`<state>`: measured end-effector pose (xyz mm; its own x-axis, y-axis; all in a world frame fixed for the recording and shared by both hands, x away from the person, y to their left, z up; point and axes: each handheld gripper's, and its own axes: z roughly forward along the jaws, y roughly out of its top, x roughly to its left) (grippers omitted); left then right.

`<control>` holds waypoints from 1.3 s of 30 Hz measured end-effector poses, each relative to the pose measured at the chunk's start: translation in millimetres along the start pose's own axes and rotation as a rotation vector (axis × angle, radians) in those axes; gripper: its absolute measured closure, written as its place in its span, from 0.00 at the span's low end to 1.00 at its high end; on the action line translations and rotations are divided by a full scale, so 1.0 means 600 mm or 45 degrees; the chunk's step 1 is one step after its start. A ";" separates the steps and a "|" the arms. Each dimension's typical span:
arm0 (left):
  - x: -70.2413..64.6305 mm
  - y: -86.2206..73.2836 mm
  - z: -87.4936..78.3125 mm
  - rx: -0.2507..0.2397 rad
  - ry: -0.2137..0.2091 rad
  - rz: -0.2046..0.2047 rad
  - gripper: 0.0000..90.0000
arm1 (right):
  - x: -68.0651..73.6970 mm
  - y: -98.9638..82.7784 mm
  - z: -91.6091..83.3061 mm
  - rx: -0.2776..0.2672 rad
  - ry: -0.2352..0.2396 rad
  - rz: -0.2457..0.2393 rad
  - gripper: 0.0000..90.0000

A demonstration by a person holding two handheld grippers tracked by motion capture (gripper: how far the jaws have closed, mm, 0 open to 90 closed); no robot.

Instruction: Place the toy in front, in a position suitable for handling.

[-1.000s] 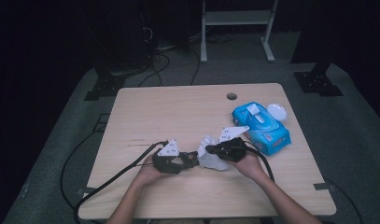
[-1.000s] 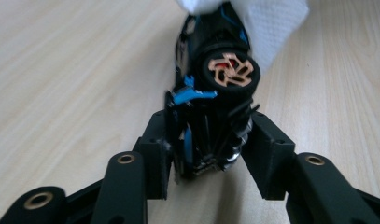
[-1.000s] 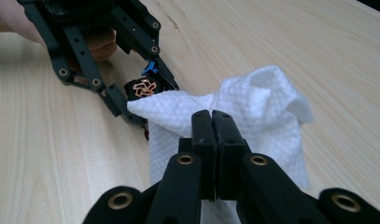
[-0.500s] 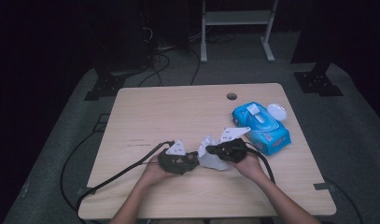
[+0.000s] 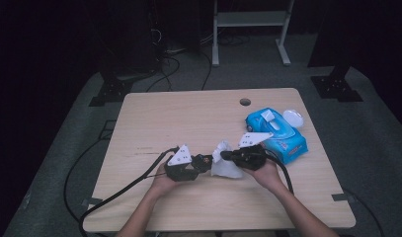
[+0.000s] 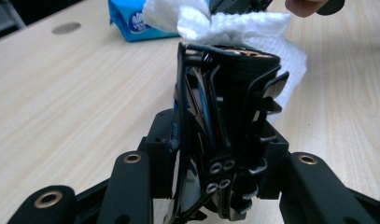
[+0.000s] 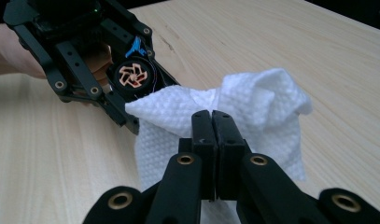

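Cleaning seems to be the work in hand, and it turns on one line between the two claws. The left gripper (image 5: 201, 163) is clenched on a black cylindrical device (image 6: 229, 107); its jaws have just been closing, with the device between them. The device's long axis runs forward along those jaws, so its round end face with the copper vane pattern points straight out ahead of the left claw, toward the right one. The right gripper (image 7: 211, 116) is pinched tight on a bunched white wipe (image 7: 253, 102), which spills out ahead of and below its tips. Seen from the right claw, the device lies ahead and to its left, with the wipe's near corner touching the device just beside the end face. The right hand is the nearer to the cloth, the left to the device. I judge the next move calls for drawing the wipe across that face. A blue pack of wipes (image 5: 277, 133) lies beyond the right claw on the table (image 5: 188, 113)
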<state>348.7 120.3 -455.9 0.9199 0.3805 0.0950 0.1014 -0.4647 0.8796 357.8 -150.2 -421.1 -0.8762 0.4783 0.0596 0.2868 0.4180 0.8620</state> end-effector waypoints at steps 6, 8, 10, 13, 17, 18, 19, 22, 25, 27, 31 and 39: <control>0.000 0.011 -0.017 -0.040 0.023 0.029 0.66 | -0.001 -0.006 0.003 -0.050 0.020 0.053 0.98; -0.002 0.014 -0.021 -0.054 0.029 0.036 0.66 | -0.005 -0.007 0.003 -0.057 0.031 0.072 0.98; -0.002 0.015 -0.022 -0.056 0.032 0.031 0.66 | -0.005 -0.009 0.005 -0.065 0.036 0.085 0.98; -0.002 0.016 -0.025 -0.084 0.025 0.034 0.66 | -0.005 -0.009 0.007 -0.073 0.047 0.104 0.98; -0.001 0.021 -0.033 -0.165 0.010 0.010 0.66 | -0.005 -0.011 0.009 -0.088 0.070 0.134 0.98; 0.001 0.023 -0.037 -0.224 -0.016 -0.014 0.66 | -0.005 -0.011 0.012 -0.086 0.063 0.133 0.98; 0.002 0.025 -0.037 -0.235 -0.030 -0.014 0.67 | -0.005 -0.013 0.016 -0.077 0.062 0.136 0.98; 0.004 0.025 -0.039 -0.233 -0.019 -0.029 0.67 | -0.005 -0.016 0.025 -0.095 0.075 0.168 0.98; 0.003 0.021 -0.043 -0.247 -0.025 -0.026 0.67 | -0.008 -0.016 0.025 -0.132 0.118 0.220 0.98; 0.003 0.019 -0.044 -0.248 -0.023 -0.027 0.67 | -0.008 -0.013 0.018 -0.162 0.128 0.232 0.98; 0.002 0.018 -0.044 -0.254 -0.024 -0.019 0.67 | -0.010 0.009 -0.009 -0.265 0.137 0.247 0.98; -0.005 0.022 -0.040 -0.251 -0.042 0.011 0.67 | 0.026 0.080 -0.018 -0.273 0.176 0.061 0.98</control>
<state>338.2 131.8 -433.4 0.9325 0.3496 0.0904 0.0206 -0.3013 0.9533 353.5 -131.1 -373.4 -0.9125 0.3771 0.1586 0.2536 0.2172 0.9426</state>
